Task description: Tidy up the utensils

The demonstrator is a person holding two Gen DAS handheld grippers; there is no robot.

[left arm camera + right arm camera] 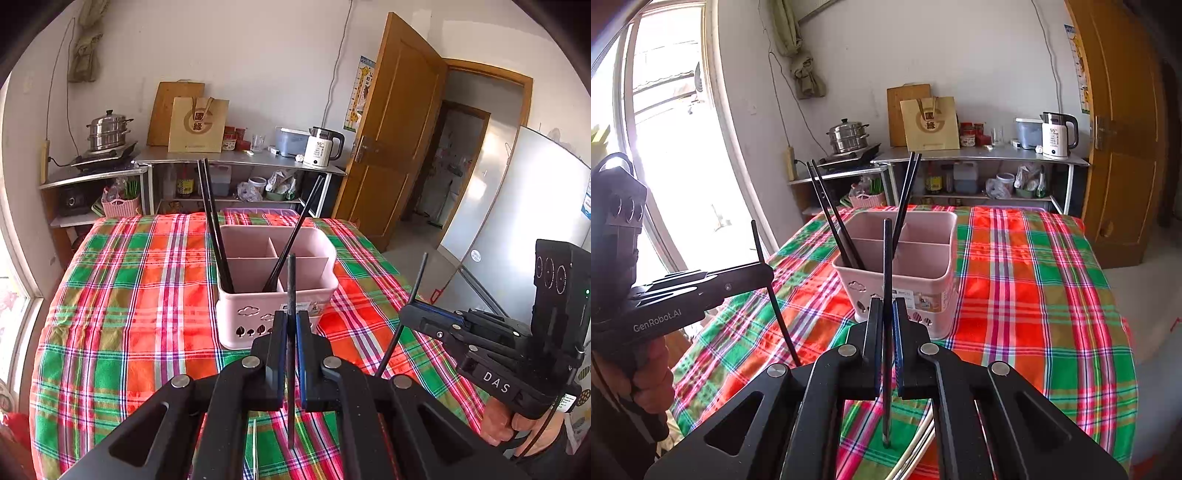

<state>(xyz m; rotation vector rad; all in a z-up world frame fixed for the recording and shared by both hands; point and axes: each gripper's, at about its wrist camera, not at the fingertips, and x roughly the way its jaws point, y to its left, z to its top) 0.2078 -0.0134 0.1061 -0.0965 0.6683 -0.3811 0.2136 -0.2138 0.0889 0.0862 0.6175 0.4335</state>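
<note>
A pink divided utensil caddy [277, 295] stands on the plaid tablecloth; it also shows in the right wrist view [905, 273]. Black chopsticks [216, 229] lean in its near compartments, some left, some right [295, 236]. My left gripper [291, 321] is shut on a single black chopstick [291, 280], held upright just in front of the caddy. My right gripper [886, 306] is shut on another black chopstick [887, 258], also upright before the caddy. Each gripper shows in the other's view, the right one [417, 314] and the left one [764, 275].
The table with the plaid cloth [129, 314] fills the foreground. Light-coloured utensils [916, 446] lie on the cloth under my right gripper. Behind stand metal shelves with a steamer pot [109, 131], a kettle [323, 147] and a paper bag. A wooden door [395, 129] is at right.
</note>
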